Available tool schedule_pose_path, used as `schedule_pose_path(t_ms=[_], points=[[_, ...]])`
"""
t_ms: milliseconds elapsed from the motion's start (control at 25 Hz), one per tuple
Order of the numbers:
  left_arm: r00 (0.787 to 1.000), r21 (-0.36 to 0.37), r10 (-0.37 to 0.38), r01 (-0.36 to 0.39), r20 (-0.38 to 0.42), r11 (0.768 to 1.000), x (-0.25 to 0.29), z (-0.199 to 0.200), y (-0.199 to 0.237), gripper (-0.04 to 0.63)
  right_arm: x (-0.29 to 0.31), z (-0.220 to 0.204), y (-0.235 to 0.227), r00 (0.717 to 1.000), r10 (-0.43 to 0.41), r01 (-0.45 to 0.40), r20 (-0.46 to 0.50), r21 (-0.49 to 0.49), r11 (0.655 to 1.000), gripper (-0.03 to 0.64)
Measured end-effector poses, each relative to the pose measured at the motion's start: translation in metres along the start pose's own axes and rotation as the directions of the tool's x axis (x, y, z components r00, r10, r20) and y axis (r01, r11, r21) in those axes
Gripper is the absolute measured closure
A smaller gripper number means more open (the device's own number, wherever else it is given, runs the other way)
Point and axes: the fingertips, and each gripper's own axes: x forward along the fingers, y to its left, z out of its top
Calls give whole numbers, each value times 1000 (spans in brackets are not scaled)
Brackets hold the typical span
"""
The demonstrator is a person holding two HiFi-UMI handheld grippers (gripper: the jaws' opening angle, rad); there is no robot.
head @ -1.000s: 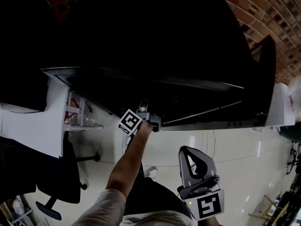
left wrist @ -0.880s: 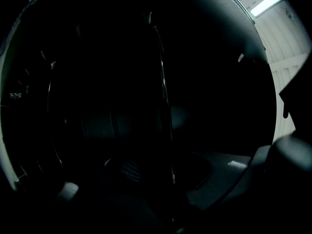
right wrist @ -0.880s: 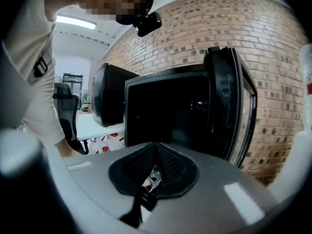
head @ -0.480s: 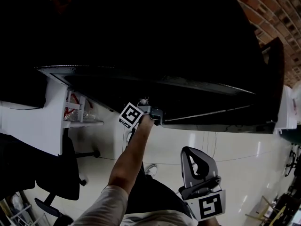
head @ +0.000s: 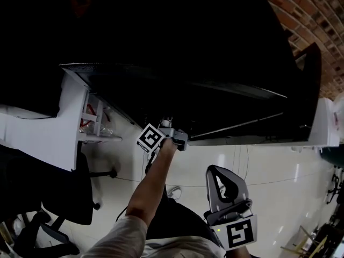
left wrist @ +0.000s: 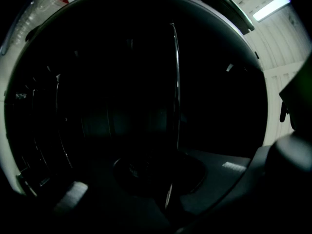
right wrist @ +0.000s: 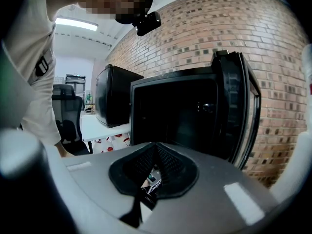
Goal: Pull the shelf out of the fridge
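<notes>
Forearm (head: 153,181) stretched upward, left gripper (head: 166,126) fingers pinched together at fridge (head: 215,90)

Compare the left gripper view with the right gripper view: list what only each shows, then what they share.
Left only: a shelf wire running down into the shut left gripper. Right only: the brick wall, the open door, an office chair, and the right gripper, shut and empty. Both: the fridge with its dark interior, and a ceiling light.
</notes>
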Motion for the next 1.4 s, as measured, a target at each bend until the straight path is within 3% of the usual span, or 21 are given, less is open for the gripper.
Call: schedule_pose_path(t_ms=[160, 640, 1000, 1400], points=[[999, 73, -32, 35, -43, 997, -12, -5, -26, 588, -9, 2, 5, 1000, 0, 0, 12, 2, 1000, 612], [1000, -67, -10, 9, -12, 998, -101, -26, -73, 585, -50, 28, 24, 994, 18, -16, 112, -26, 1000, 612], [998, -49, -27, 24, -55, 999, -166, -30, -133, 583, -76, 42, 47, 989, 45, -41, 142, -32, 999, 612], [993, -15, -119, 119, -26, 993, -209, -16, -230, 580, -112, 53, 60, 982, 39, -40, 187, 5, 999, 612]])
